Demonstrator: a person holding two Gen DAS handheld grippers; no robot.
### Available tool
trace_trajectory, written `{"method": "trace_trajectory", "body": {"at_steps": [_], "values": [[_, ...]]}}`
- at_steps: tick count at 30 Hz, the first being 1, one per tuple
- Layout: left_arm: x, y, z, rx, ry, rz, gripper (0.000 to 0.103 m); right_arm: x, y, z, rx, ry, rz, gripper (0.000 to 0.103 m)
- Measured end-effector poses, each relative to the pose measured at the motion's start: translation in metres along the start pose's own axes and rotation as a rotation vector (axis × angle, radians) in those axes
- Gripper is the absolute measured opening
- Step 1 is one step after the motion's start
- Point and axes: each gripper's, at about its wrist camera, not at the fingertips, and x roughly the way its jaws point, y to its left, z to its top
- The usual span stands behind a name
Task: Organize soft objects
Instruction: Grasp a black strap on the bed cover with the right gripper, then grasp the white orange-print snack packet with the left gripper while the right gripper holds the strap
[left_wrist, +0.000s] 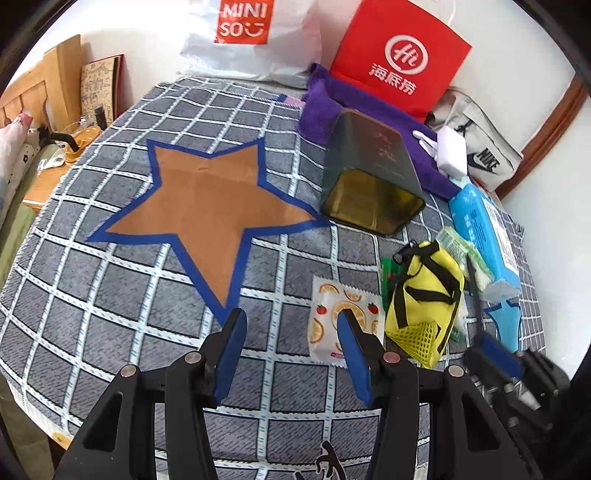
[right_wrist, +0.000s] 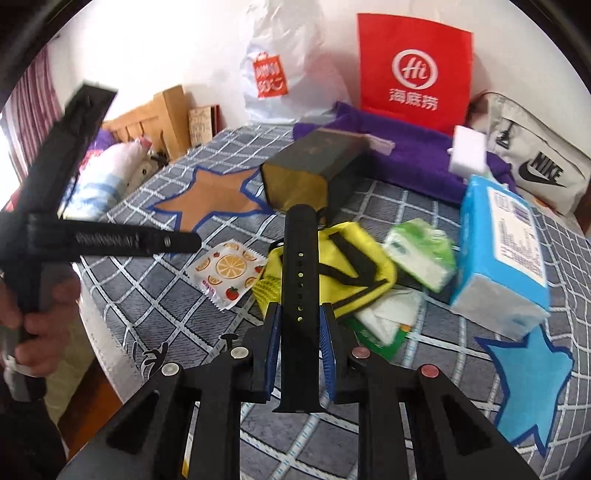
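Observation:
My right gripper (right_wrist: 300, 314) is shut on a black watch strap (right_wrist: 300, 258) and holds it upright above the yellow mesh pouch (right_wrist: 354, 266). In the left wrist view the strap (left_wrist: 476, 299) shows thin at the right, held by the right gripper (left_wrist: 495, 350). My left gripper (left_wrist: 291, 317) is open and empty, its right finger over the orange-print wipe packet (left_wrist: 328, 314). The yellow pouch (left_wrist: 424, 302) lies right of the packet. A brown star with a blue border (left_wrist: 207, 206) lies ahead of the left gripper. A light blue star (right_wrist: 532, 380) lies at the right.
A dark open box (left_wrist: 369, 173) lies on its side on the checked bed cover (left_wrist: 110, 314). A blue tissue pack (right_wrist: 502, 251), green tissue packs (right_wrist: 421, 254), a purple towel (right_wrist: 406, 147), a red bag (right_wrist: 413, 70) and a Nike bag (right_wrist: 535, 162) lie behind.

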Motion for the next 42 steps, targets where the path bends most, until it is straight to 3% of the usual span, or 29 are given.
{"method": "trace_trajectory", "body": {"at_steps": [5,8,13,20,23,30,42], "values": [[0.014,-0.015,-0.006,0.046,0.044,0.000,0.054,-0.021,-0.027,-0.010,0.054,-0.019,-0.035,0.020],[0.017,-0.024,-0.011,0.072,0.030,0.006,0.067,-0.032,-0.044,-0.022,0.090,-0.020,-0.068,0.020],[0.023,-0.040,-0.015,0.137,0.024,0.029,0.077,-0.043,-0.072,-0.045,0.122,-0.001,-0.140,0.020],[0.034,-0.063,-0.021,0.263,0.006,0.170,0.077,-0.037,-0.108,-0.069,0.223,0.037,-0.155,0.020],[0.033,-0.065,-0.021,0.273,-0.002,0.164,0.071,-0.032,-0.113,-0.071,0.239,0.046,-0.148,0.020],[0.028,-0.065,-0.021,0.264,-0.002,0.146,0.044,-0.026,-0.113,-0.071,0.240,0.068,-0.133,0.020],[0.022,-0.049,-0.021,0.194,0.006,0.118,0.039,-0.045,-0.107,-0.058,0.215,0.059,-0.141,0.020]]}}
